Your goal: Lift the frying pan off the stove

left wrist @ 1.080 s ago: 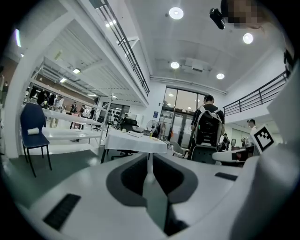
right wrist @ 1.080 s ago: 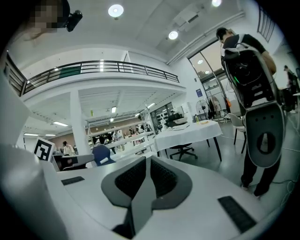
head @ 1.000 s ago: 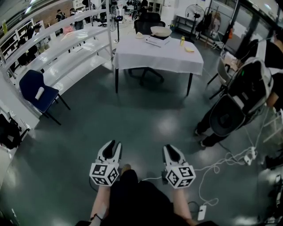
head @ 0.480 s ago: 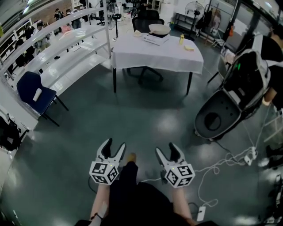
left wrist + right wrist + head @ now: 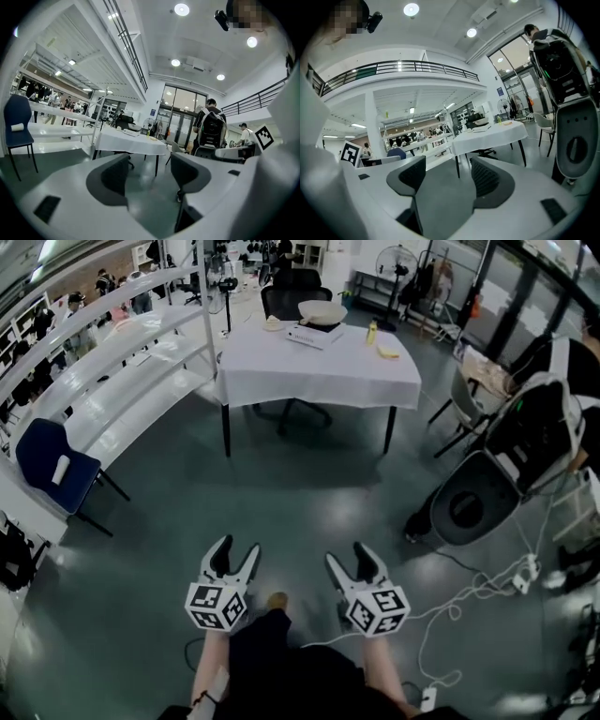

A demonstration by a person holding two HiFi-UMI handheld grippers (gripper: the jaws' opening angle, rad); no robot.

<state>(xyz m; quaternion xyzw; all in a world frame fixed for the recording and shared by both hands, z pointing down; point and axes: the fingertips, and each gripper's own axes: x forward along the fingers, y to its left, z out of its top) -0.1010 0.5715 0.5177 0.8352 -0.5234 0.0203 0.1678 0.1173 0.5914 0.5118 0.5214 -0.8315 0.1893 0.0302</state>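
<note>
A pale frying pan (image 5: pixel 322 310) sits on a flat stove (image 5: pixel 313 334) at the back of a white-clothed table (image 5: pixel 319 371), far across the floor from me. In the right gripper view the pan (image 5: pixel 480 122) is small on the same table (image 5: pixel 490 136). The left gripper view shows that table (image 5: pixel 129 141) in the distance. My left gripper (image 5: pixel 236 552) and right gripper (image 5: pixel 349 558) are held low in front of my body, side by side, both open with nothing between their fingers. Their jaws point toward the table.
A blue chair (image 5: pixel 52 465) and long white shelves (image 5: pixel 112 362) line the left. On the right a person stands with a large grey and black machine (image 5: pixel 511 451). White cables (image 5: pixel 469 589) trail over the floor. A yellow bottle (image 5: pixel 372 331) stands on the table, and a black office chair (image 5: pixel 291 282) stands behind it.
Both grippers' jaws have gone from shut to open. The table now sits a little further left in view, and the machine at the right has shifted.
</note>
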